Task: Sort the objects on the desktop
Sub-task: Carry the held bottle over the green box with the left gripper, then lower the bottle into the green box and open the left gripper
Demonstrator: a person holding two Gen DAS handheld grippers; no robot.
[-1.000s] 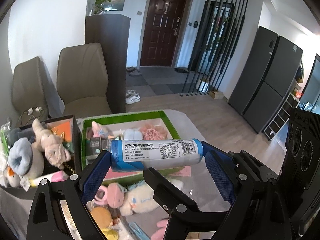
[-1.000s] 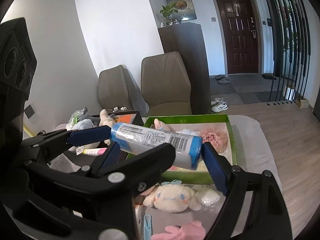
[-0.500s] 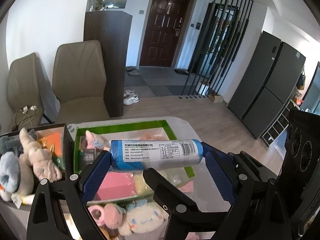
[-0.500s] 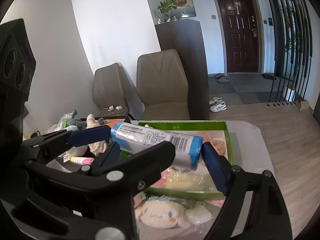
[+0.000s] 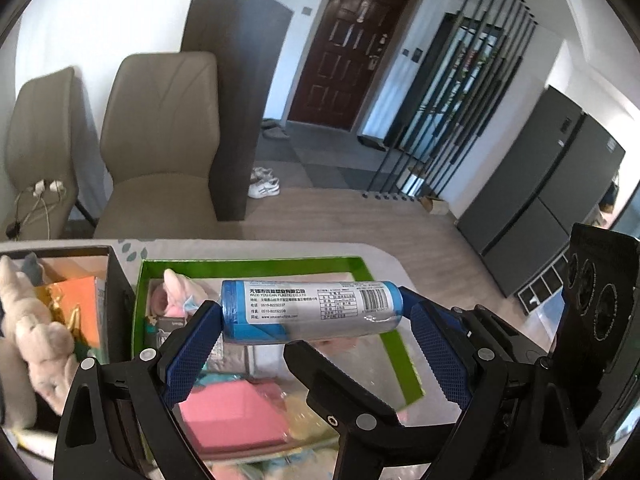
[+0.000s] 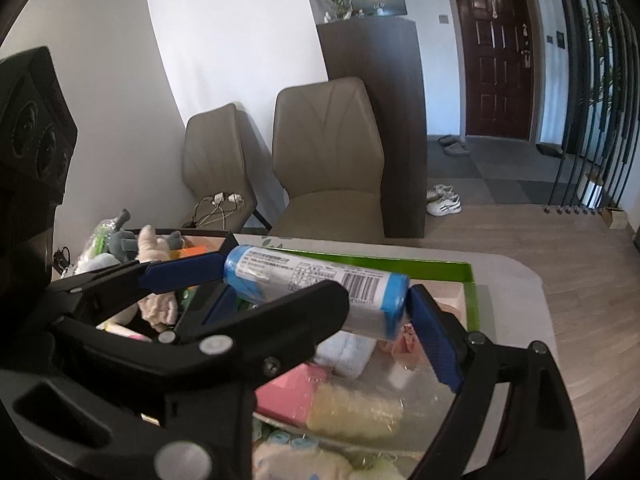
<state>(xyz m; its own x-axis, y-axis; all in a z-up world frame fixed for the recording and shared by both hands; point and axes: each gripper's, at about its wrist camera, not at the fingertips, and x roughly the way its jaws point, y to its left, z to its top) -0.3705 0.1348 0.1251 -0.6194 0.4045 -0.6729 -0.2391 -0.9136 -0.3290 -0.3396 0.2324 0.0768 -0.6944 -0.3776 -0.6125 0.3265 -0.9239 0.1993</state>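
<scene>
Both grippers are carrying the bag roll (image 5: 310,309) forward over the green tray (image 5: 394,344) — left gripper (image 5: 316,338) and right gripper (image 6: 316,292) clamping its ends, right jaws just widening; plush-filled black box (image 5: 118,280) sitting beside.

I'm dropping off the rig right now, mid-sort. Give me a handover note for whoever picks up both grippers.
Left gripper: shut end to end on the blue bag roll.
Right gripper: wide. One pad is at the roll's barcode end and the other finger crosses the roll. Whether it clamps is unclear.
Things: the roll hangs over the green tray, which holds a pink packet. The dark box beside it holds plush toys.
Done: roll lifted.
Left: set it down, probably in the tray.
</scene>
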